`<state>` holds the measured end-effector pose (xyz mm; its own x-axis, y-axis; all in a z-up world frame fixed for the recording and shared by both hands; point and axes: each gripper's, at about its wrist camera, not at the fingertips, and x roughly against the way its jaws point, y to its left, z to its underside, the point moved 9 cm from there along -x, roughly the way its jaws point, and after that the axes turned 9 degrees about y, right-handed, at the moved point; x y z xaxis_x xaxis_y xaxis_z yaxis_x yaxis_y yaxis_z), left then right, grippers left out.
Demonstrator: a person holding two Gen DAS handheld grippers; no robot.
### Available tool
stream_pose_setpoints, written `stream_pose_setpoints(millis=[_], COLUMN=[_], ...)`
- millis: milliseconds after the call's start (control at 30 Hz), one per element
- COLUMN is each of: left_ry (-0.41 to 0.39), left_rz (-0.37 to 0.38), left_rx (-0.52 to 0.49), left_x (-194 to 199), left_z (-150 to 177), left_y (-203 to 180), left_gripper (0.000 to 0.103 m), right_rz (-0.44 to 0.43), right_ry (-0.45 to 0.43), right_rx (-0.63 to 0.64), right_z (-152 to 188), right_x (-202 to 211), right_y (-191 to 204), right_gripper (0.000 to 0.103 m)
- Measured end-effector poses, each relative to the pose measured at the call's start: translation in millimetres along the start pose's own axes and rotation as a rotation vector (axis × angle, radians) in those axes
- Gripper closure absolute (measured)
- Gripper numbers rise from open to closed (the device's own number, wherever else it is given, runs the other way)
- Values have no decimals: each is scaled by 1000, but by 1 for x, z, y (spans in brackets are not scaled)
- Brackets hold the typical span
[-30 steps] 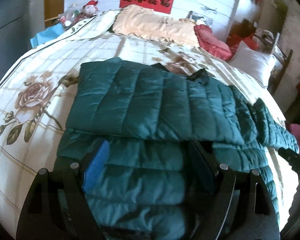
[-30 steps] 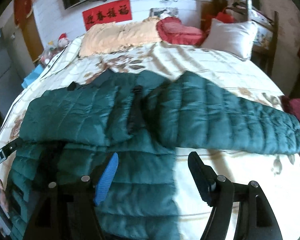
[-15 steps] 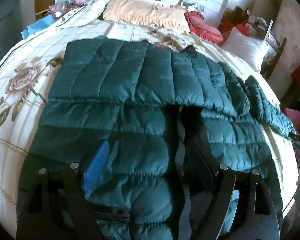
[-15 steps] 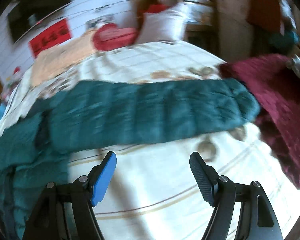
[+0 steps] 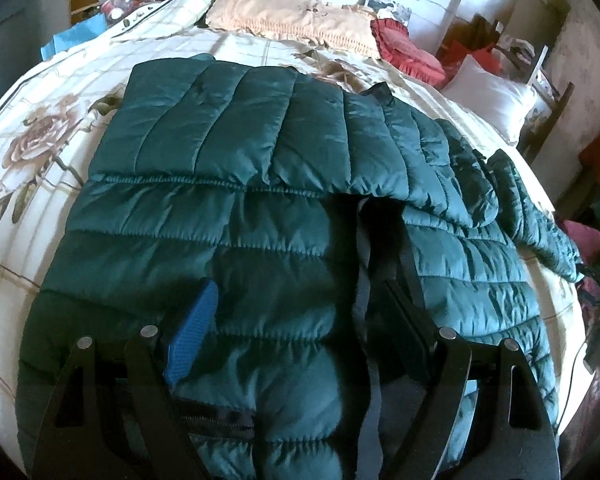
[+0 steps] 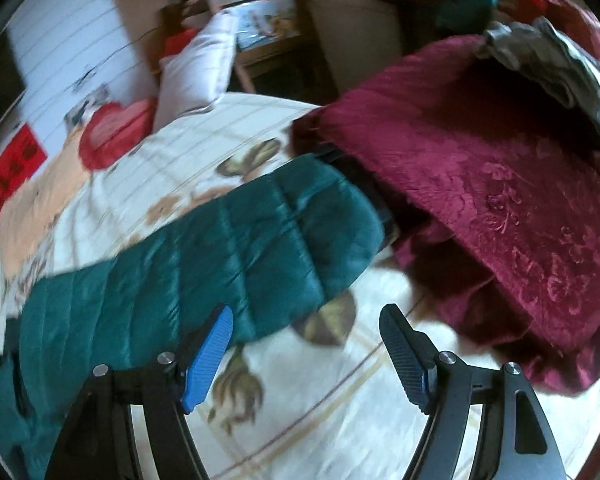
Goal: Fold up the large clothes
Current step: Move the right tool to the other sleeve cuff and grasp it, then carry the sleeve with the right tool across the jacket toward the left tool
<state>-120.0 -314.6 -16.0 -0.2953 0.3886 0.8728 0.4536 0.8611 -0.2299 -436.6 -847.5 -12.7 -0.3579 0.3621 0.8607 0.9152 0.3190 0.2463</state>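
Note:
A dark green quilted jacket (image 5: 260, 184) lies spread on the bed, one sleeve folded across its upper body. My left gripper (image 5: 300, 320) is open, hovering just over the jacket's lower front near its dark zipper strip (image 5: 366, 280). In the right wrist view, the jacket's other sleeve (image 6: 236, 248) stretches out over the bedsheet, its cuff end (image 6: 352, 216) next to a maroon blanket. My right gripper (image 6: 306, 344) is open and empty just in front of the sleeve's near edge, by the cuff.
The bed (image 5: 40, 128) has a cream floral sheet. A peach pillow (image 5: 292, 20), red cushion (image 5: 404, 48) and white pillow (image 5: 492, 96) lie at its head. A maroon blanket (image 6: 500, 184) with grey cloth (image 6: 552, 64) on it lies beside the cuff.
My right gripper has swung right along the sleeve from the jacket body to its cuff. My left gripper has moved forward and lower over the jacket's front. Both stay open.

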Motion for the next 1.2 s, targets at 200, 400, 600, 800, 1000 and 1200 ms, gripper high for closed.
stream_pose_setpoints(millis=[200,400,600,800,1000,1200], left_ry=[9,18,21,18,6,-17], left_rz=[2,-5,-10,-28,-19,-7], left_rx=[-7,-10,-15,-31,-27,-35], left_x=[2,-2,-2,-6,-3,7], left_z=[2,3,4,6,6,6], left_y=[0,0,0,0,0,-1], left_gripper=[20,20,20,20,20,20], right_rz=[-7,-13,9,-17,-146,-237], right_ry=[-8,4,-32,-54,-100,-147], right_rx=[-98,-116,-95,-75,-40,54], right_z=[-22,-33,-43,-46,-46,-41], right_x=[-14,-28,-34,-27,12,54], right_y=[-17,-20,-17,-16,1,42], right_gripper=[30,30,35,80,89,91])
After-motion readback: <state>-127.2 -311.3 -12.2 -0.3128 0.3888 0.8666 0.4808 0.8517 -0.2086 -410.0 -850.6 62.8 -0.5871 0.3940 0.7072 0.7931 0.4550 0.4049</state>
